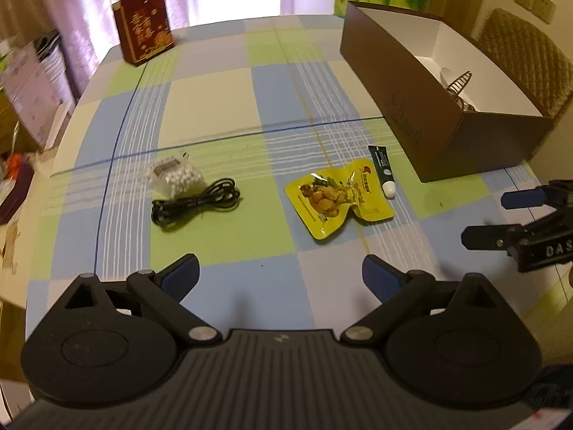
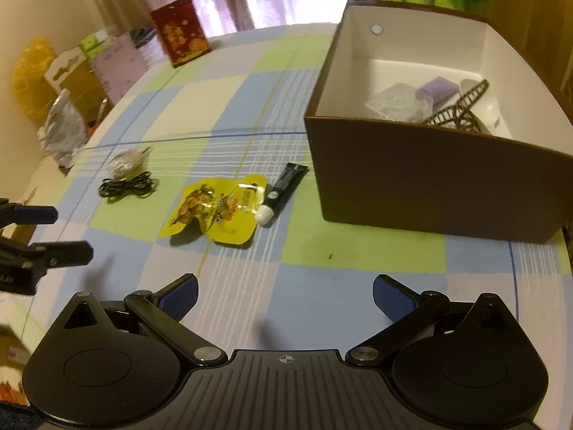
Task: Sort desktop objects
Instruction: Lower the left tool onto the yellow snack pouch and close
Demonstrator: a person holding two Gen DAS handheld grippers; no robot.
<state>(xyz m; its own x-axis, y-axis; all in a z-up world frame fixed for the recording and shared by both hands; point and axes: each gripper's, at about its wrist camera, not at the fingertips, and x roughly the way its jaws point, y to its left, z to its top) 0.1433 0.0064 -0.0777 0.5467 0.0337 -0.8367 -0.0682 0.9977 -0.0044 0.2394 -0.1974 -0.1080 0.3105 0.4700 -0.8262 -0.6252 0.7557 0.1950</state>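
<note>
Hovering over the checkered tabletop, left claw and right claw both spread wide, holding nothing. Yellow snack pouch, dark tube beside it, black cable, bead bag mid-tabletop; brown box toward the right edge.

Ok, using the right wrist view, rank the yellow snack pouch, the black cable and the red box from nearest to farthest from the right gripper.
1. Yellow snack pouch, just ahead, slightly left of the right gripper.
2. Black cable, farther left.
3. Red box, at the table's far edge.
</note>
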